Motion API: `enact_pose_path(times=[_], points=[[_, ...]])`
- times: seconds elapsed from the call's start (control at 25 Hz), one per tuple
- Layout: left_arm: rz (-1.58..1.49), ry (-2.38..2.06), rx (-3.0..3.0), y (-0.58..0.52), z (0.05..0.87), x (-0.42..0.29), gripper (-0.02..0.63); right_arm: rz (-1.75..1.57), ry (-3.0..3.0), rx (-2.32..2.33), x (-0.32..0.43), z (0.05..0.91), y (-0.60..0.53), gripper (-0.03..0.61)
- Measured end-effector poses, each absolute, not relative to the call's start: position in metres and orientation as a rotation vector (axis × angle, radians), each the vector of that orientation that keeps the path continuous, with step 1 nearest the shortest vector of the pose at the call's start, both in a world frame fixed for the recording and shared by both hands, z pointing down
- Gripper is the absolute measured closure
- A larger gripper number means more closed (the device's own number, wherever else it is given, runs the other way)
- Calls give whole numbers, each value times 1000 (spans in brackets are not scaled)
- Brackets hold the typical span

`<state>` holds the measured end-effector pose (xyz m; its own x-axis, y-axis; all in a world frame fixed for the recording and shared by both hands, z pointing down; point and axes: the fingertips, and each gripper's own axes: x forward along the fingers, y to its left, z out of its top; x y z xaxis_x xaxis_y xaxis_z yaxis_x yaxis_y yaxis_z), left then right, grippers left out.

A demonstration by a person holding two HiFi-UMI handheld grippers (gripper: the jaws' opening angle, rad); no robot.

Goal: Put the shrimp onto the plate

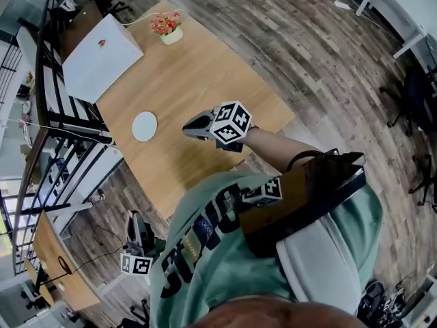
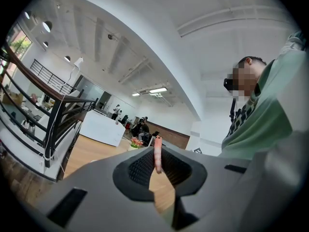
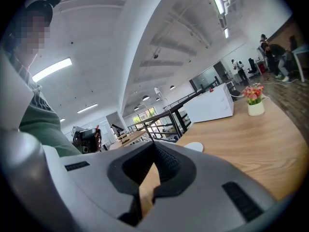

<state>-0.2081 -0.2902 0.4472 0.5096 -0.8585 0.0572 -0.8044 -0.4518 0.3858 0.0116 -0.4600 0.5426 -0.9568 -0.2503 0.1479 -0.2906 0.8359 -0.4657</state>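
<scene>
Nearest, at the person's left side, the left tool [image 1: 136, 219] hangs low over the wooden floor [image 1: 314, 46], off the near left edge of the tabletop [image 1: 198, 80]. Its jaws stand narrow, pinched on the shrimp [image 2: 157, 154], a slim pink piece that stands upright at the jaw tips. The shrimp is therefore off the tabletop and well apart from the plate [image 1: 144, 126].

Farther out, the right tool [image 1: 191, 128] is held over the near part of the tabletop with its tips pointing left toward the plate. Its jaws meet at the tips with nothing between them. The plate is small, round and white. It lies bare just left of that tool, near the tabletop's left edge.

At the far end stands a white pot of flowers [image 1: 168, 29]. To its left is a large white box [image 1: 102, 57], and a black railing [image 1: 61, 115] runs along the left side.
</scene>
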Motion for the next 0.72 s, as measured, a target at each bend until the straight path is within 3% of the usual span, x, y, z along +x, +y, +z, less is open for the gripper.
enact_pose_path(times=[0.36, 0.72], points=[[-252, -1221, 2483, -330, 458, -273, 568, 686, -2885, 584, -44, 529, -480, 574], [-258, -1118, 2570, -351, 454, -391, 568, 629, -2827, 677, -157, 510, -482, 574]])
